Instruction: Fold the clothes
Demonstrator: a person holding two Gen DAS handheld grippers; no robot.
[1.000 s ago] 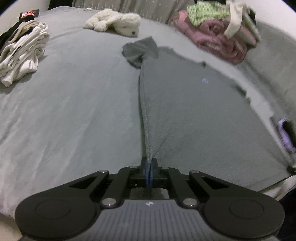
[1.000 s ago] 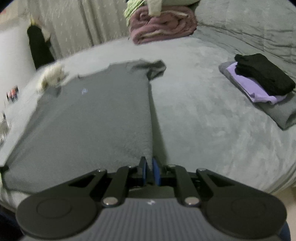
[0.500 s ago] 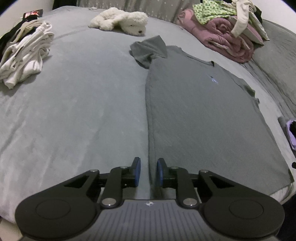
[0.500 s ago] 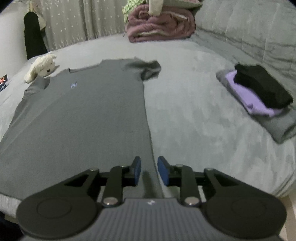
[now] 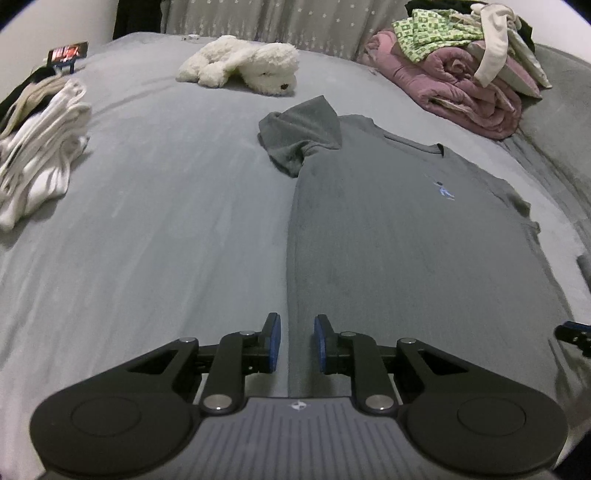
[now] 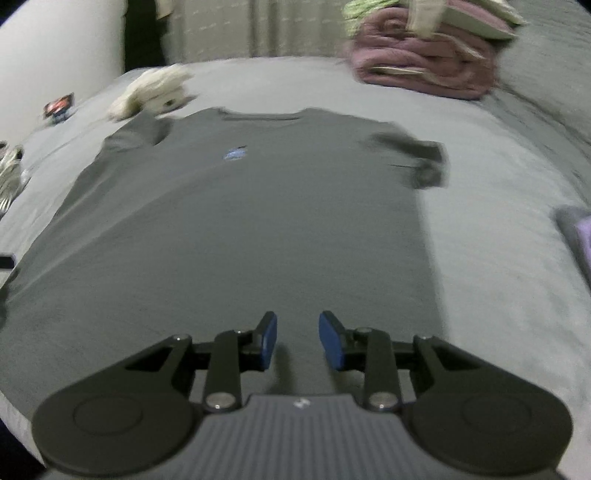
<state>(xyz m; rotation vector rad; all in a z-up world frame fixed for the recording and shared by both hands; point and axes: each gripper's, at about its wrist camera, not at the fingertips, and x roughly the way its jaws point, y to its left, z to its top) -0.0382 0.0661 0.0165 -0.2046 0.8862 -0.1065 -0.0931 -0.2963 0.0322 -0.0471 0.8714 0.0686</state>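
Grey T-shirt (image 5: 406, 236) spread flat on grey bed (image 5: 147, 221), far-left sleeve (image 5: 299, 140) bunched. Left gripper (image 5: 295, 343) and right gripper (image 6: 297, 339) near hem, jaws parted, empty. Flatten sleeve, then fold evenly.

I see a white stuffed dog (image 5: 243, 64) lying on its side at the far end of the bed (image 5: 147, 206). The bed has a soft gray cover. Behind it hangs a gray curtain (image 5: 266, 18) with tiny stars. On my far left, at the bed's edge, sits a small red and black card (image 5: 68, 53). The wall (image 6: 55, 55) on that side is plain and pale.
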